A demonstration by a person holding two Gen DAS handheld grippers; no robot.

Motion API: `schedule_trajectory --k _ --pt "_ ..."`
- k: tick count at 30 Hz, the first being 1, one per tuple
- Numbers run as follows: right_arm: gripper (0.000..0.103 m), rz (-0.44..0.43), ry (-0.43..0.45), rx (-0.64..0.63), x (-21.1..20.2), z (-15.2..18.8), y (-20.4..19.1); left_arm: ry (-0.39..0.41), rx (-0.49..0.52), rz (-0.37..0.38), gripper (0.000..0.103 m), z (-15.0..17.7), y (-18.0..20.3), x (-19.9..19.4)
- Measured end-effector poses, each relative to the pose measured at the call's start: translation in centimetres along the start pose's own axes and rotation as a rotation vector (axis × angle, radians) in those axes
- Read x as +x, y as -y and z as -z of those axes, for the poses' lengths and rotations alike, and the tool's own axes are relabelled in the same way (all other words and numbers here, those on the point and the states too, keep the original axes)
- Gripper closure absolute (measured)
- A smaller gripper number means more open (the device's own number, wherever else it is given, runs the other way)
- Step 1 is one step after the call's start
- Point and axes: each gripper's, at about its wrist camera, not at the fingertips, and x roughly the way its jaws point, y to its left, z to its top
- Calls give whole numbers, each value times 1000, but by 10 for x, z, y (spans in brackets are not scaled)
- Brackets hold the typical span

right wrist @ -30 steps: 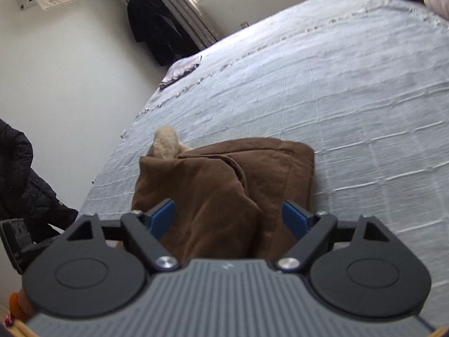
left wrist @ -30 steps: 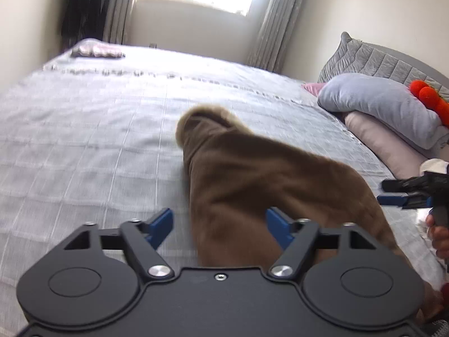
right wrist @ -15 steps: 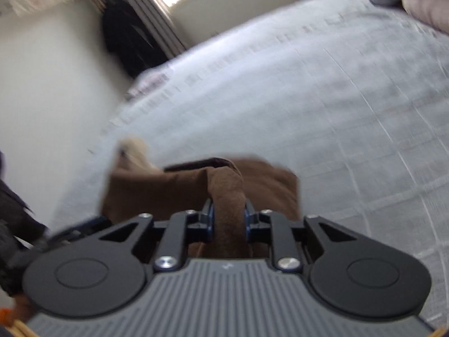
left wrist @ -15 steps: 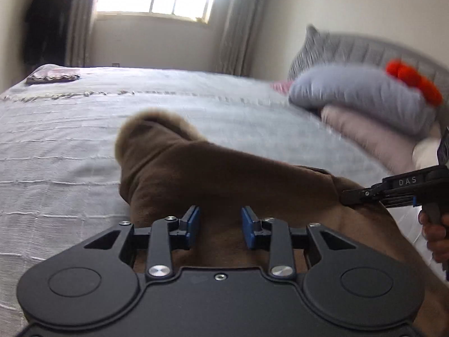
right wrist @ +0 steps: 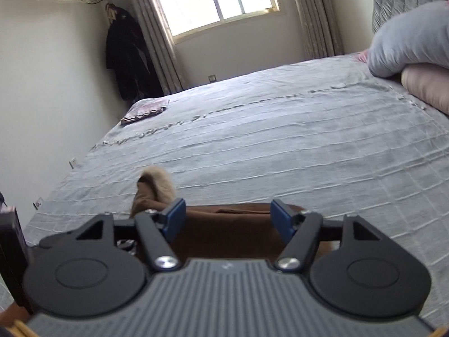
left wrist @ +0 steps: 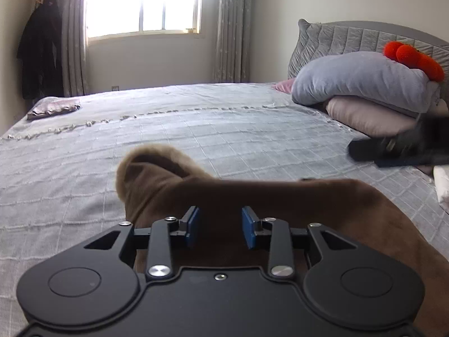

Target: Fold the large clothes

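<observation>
A large brown garment (left wrist: pixel 294 205) with a tan furry hood trim (left wrist: pixel 157 154) lies on the grey bed; it also shows in the right wrist view (right wrist: pixel 224 230). My left gripper (left wrist: pixel 220 226) is clamped on a thick fold of the brown cloth, which fills the gap between its blue pads. My right gripper (right wrist: pixel 228 220) is open, its blue pads wide apart just above the garment's near edge, holding nothing. The right gripper also shows blurred at the right of the left wrist view (left wrist: pixel 398 148).
The grey quilted bedspread (left wrist: pixel 196 129) stretches ahead. Grey and pink pillows (left wrist: pixel 364 90) with a red plush toy (left wrist: pixel 412 56) sit at the headboard on the right. A small folded cloth (left wrist: pixel 53 106) lies at the far left corner. A dark coat (right wrist: pixel 129 56) hangs by the window.
My right gripper let go of the brown fold and opened wide. My left gripper keeps its hold on the garment, with its pads a little wider apart, and has lifted with it, both views tilting up.
</observation>
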Motion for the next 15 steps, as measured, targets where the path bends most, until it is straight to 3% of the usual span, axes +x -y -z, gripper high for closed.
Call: schedule_trajectory --k 4,6,9,15 --pt "41 191 45 -167 46 33 -5 18 48 -42 66 -1 -5 21" --pt "41 229 33 -199 64 47 11 14 82 -37 66 1 -5 34" --pt "37 217 8 -151 79 54 34 14 166 -75 66 8 -2 57" --pt "32 189 -34 -62 103 59 55 -11 172 -121 64 11 -6 91"
